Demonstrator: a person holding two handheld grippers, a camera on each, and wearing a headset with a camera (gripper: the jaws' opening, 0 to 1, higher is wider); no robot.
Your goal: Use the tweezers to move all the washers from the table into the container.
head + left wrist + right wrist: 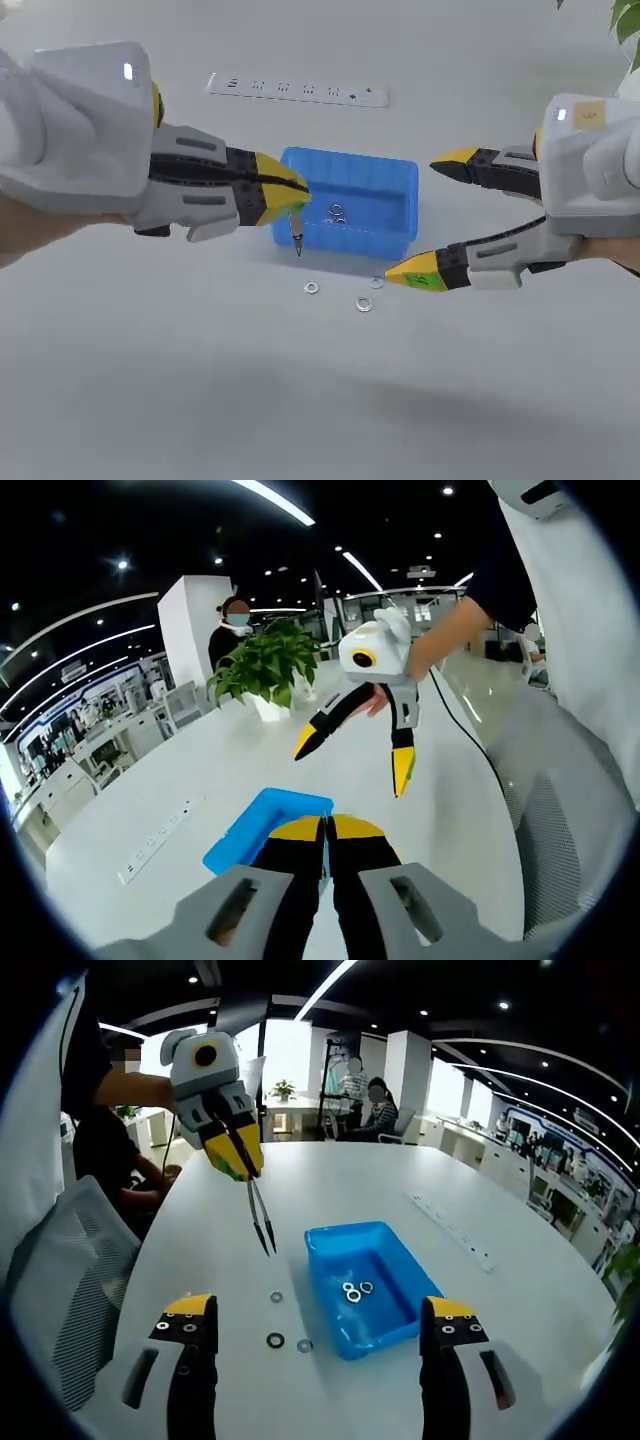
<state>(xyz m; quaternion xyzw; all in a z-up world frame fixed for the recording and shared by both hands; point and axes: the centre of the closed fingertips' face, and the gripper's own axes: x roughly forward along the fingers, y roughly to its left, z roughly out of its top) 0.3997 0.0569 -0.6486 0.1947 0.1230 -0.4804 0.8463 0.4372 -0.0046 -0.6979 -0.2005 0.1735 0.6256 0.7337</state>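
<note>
White counter (200,380) in an open-plan office: the left tool (300,190), jaws pressed together on the tweezers (296,232), holds them tips-down just beside the 7 o'clock corner of the blue container (400,166). At the container's 3 o'clock, the right tool (412,218) hangs with jaws spread wide, gripping nothing. Three washers (336,212) lie inside the container (clustered near its middle). Three loose washers (363,304) rest on the counter at its 6 o'clock, apart from the tweezer tips. A power strip (297,90) lies at 11 o'clock.
</note>
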